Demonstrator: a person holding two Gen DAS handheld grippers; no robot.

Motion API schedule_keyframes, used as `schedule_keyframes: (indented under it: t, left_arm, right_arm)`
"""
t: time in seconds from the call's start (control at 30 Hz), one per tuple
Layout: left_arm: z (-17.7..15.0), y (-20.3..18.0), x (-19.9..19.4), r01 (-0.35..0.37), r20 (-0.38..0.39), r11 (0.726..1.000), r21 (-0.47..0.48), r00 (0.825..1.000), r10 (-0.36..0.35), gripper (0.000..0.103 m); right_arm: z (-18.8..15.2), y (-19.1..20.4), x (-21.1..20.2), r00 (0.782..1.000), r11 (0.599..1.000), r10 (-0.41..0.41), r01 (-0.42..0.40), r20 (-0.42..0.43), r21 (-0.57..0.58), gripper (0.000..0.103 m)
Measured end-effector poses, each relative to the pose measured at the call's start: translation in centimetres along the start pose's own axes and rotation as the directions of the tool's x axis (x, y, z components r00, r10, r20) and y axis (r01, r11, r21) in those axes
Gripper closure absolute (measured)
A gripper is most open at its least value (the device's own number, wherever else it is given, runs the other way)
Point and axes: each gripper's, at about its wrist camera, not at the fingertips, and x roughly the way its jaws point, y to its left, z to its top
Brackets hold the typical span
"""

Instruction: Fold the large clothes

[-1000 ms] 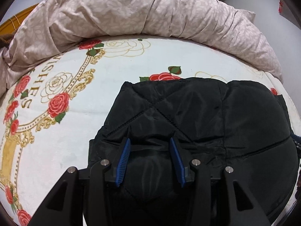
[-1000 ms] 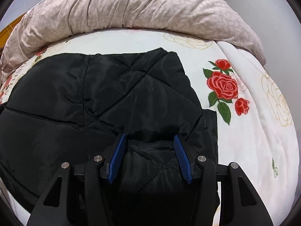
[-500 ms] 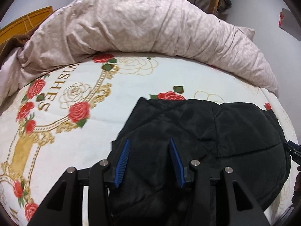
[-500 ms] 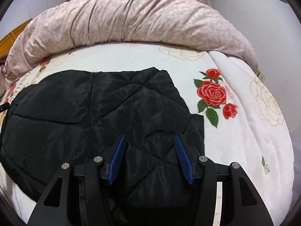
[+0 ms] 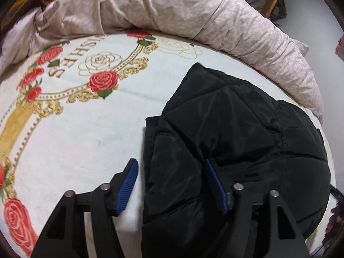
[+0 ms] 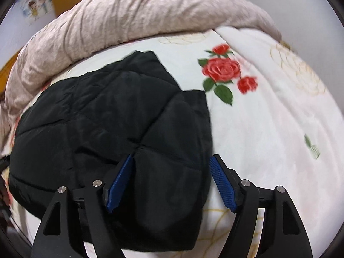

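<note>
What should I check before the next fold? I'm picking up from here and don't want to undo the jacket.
1. Left gripper released, jaws just opened: ok.
2. Right gripper released, jaws just opened: ok.
3. Black jacket lies folded on the rose blanket: ok.
4. Jacket's edges line up: not ok, a lower layer juts out at one side.
5. Jacket clear of the beige duvet: ok.
6. Sleeves tucked inside: cannot tell.

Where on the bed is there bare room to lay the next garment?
Bare blanket lies left of the black jacket, bordered behind by the rumpled duvet. A second patch lies right of the jacket, around the red rose print. The middle is crowded by the jacket.
</note>
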Motion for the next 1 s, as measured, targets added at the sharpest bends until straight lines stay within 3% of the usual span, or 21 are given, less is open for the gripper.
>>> schedule_keyframes:
  t: [0.23, 0.5, 0.63, 0.93, 0.97, 1.0]
  left_arm:
    - [0.4, 1.2, 2.3, 0.090, -0.044, 0.992, -0.088, 0.995, -0.095, 0.021]
    - [-0.2, 2.2, 3.2, 0.174, -0.053, 0.970, -0.168, 0.981, -0.186, 0.019]
    - [-0.9, 2.4, 3.1, 0.196, -0.041, 0.965, -0.173, 0.978, -0.206, 0.019]
    - [1.0, 0.9, 5.1, 0.212, -0.073, 0.970, -0.119, 0.972, -0.222, 0.016]
    - [1.0, 0.7, 5.1, 0.211, -0.073, 0.971, -0.112, 0.973, -0.220, 0.016]
    - [1.0, 0.7, 5.1, 0.215, -0.072, 0.970, -0.110, 0.972, -0.223, 0.019]
  right_arm:
    - [0.5, -2.5, 3.4, 0.988, 0.983, 0.149, -0.143, -0.050, 0.118, 0.023]
    - [0.6, -3.0, 4.8, 0.968, 0.964, 0.234, -0.219, -0.087, 0.152, 0.019]
    - [0.1, -3.4, 4.9, 0.960, 0.955, 0.267, -0.252, -0.086, 0.156, 0.019]
    - [2.6, -3.2, 7.4, 0.936, 0.938, 0.336, -0.323, -0.103, 0.124, 0.018]
    - [2.6, -2.9, 7.4, 0.934, 0.937, 0.341, -0.329, -0.106, 0.123, 0.021]
    - [2.6, -2.8, 7.3, 0.923, 0.926, 0.370, -0.356, -0.107, 0.128, 0.033]
